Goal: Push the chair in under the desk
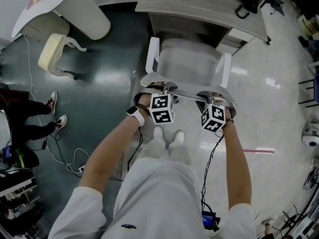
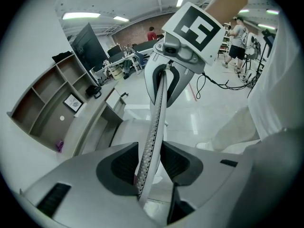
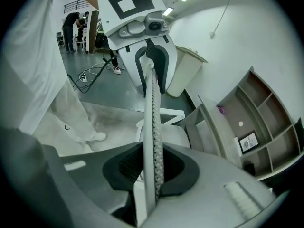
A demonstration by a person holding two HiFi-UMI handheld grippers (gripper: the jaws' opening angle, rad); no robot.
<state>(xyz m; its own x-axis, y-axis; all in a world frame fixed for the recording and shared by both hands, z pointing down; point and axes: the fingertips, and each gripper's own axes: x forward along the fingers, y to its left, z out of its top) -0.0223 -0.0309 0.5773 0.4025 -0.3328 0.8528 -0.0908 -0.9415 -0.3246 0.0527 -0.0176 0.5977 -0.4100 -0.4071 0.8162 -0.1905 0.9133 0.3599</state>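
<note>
Gripping the top of the backrest (image 1: pixel 185 95) is what both tongs are doing. The left tongs (image 1: pixel 163 87) have their jaws closed to a narrow gap, with the thin perforated rim of the backrest (image 2: pixel 156 118) pinched between the ribbed pads. The right tongs (image 1: pixel 210 95), at three o'clock from the left pair, are closed tighter on the same rim (image 3: pixel 152 113). Each gripper view shows the rim running straight from its own pads to the other pair, so the two grips are on one line, some way apart.

Beyond the tongs, at twelve o'clock, lies the chair (image 1: pixel 187 59), pale, with an armrest on either side. Its front edge sits just under the near edge of the surface (image 1: pixel 199 10), but most of the seat is out on the floor (image 1: pixel 264 108). A cream stool (image 1: pixel 55 54) stands well off at ten o'clock, clear of the path.

By my reading the push is under way and roughly at its middle, with the grasp made and the chair partly in. The next move calls for an even, level shove toward twelve o'clock from both hands together, so the chair runs straight rather than slewing. The armrests look like the point to watch: the one at two o'clock (image 1: pixel 227 69) is close to the support of the surface. Whether the armrests pass under the top I cannot tell from here. The tongs should not open until the backrest is near the edge of the surface.
</note>
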